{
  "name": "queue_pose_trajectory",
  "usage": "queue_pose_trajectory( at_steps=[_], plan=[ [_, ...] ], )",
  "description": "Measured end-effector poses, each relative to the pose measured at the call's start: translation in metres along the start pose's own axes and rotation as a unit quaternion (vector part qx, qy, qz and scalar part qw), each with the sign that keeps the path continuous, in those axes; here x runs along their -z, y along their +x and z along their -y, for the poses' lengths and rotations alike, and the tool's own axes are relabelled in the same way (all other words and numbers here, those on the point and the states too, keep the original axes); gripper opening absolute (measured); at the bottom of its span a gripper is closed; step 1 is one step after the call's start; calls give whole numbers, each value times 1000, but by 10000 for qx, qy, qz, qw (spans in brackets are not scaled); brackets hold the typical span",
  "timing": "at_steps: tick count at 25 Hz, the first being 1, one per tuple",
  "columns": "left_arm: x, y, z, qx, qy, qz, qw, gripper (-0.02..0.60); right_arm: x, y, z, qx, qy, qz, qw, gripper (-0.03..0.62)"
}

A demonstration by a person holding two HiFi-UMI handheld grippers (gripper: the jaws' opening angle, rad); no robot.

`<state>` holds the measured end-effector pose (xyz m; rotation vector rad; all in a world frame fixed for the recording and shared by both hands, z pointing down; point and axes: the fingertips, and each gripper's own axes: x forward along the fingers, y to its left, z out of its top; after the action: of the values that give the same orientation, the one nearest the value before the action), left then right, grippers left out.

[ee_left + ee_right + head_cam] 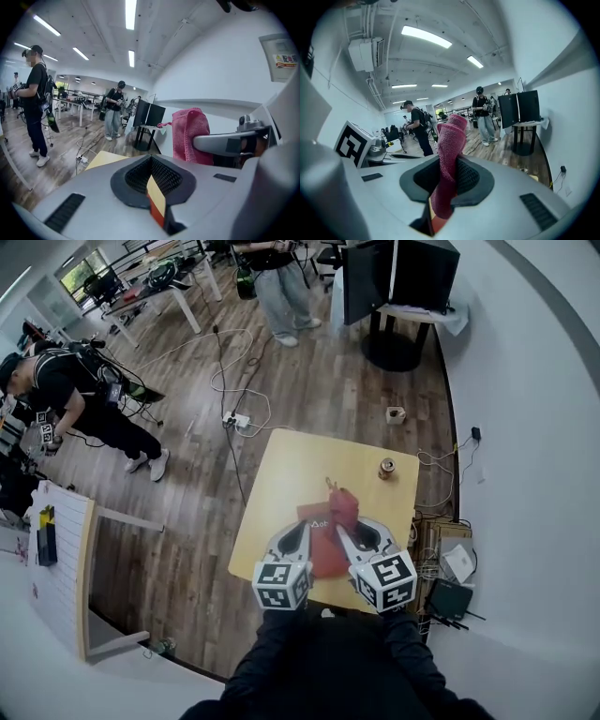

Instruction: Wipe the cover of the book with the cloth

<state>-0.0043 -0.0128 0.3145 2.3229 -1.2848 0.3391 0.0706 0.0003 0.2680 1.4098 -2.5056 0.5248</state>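
Note:
A red book is held up over the near part of the yellow table, between both grippers. My left gripper is shut on the book's edge, which shows as a pale and red strip in the left gripper view. A pink cloth stands up from my right gripper, whose jaws are shut on it. In the right gripper view the cloth rises between the jaws, and a red edge of the book shows just under it. The left gripper view shows the cloth beside the right gripper's arm.
A small can stands at the table's far right. A power strip and cables lie on the wooden floor beyond. A white panel leans at the left, and dark boxes sit right of the table. People stand farther off.

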Motion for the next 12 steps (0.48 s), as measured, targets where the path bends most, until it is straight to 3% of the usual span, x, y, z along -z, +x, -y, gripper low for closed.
queue_pose_trajectory(
  at_steps=[6,12],
  plan=[
    [-44,-8,14,175,260,496,9983,34,-48,-17,-4,201,-328,561,9977,80],
    [-71,-17,17,257,351,769,9961,34,-71,-26,-11,314,-452,814,9952,80]
  ],
)
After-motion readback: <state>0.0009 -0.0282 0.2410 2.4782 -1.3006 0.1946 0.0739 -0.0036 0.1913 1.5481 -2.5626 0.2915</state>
